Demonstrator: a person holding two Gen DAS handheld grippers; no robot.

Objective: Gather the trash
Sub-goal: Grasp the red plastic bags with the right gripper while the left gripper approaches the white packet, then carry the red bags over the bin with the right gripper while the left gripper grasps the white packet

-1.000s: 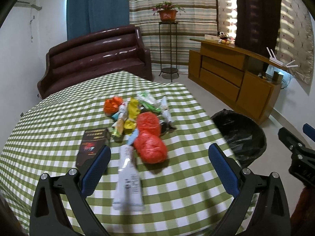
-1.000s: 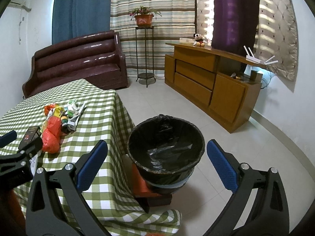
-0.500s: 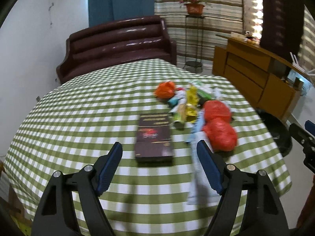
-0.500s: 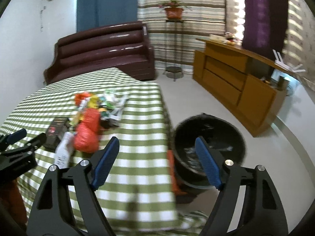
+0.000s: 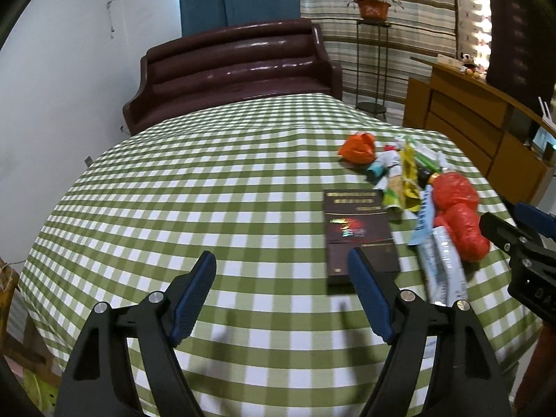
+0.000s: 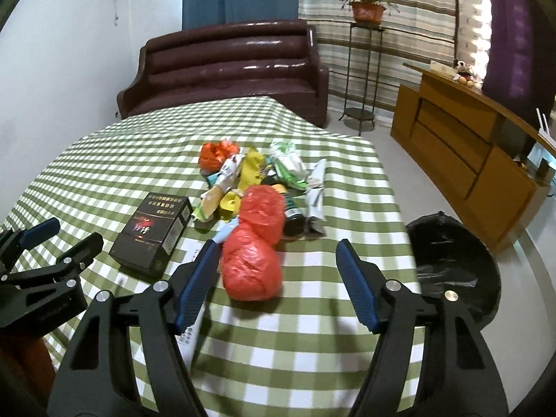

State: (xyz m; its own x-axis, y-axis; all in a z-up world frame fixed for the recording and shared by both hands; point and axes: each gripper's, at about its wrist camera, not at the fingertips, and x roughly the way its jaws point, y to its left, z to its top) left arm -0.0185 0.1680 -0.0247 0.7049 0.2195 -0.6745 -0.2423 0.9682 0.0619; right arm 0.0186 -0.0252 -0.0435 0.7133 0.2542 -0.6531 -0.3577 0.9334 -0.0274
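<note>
Right wrist view now looks down over the trash pile, where a second ago it faced the black-lined bin [image 6: 455,264] on the floor; the right gripper [image 6: 274,274] has swung from the bin to the table [image 6: 114,160]. Its fingers are spread wide and hold nothing, and the nearer of two red plastic bags [image 6: 252,267] lies just ahead of the gap between them. I judge this to be the approach for a first pick, that bag being the likely target.

The left gripper [image 5: 281,292] has turned the other way (off the pile and toward bare cloth), fingers equally wide and empty, with the dark box [image 5: 358,232] just past its right finger.

The trash lies in one cluster near the table's right edge: an orange bag [image 6: 217,153], yellow, green and white wrappers [image 6: 264,170], the red bags, a white packet [image 5: 446,264].

The bin stands on the floor just beside that edge. Its liner shows only folds and sheen here, and earlier its inside looked empty, so nothing seems collected yet.
</note>
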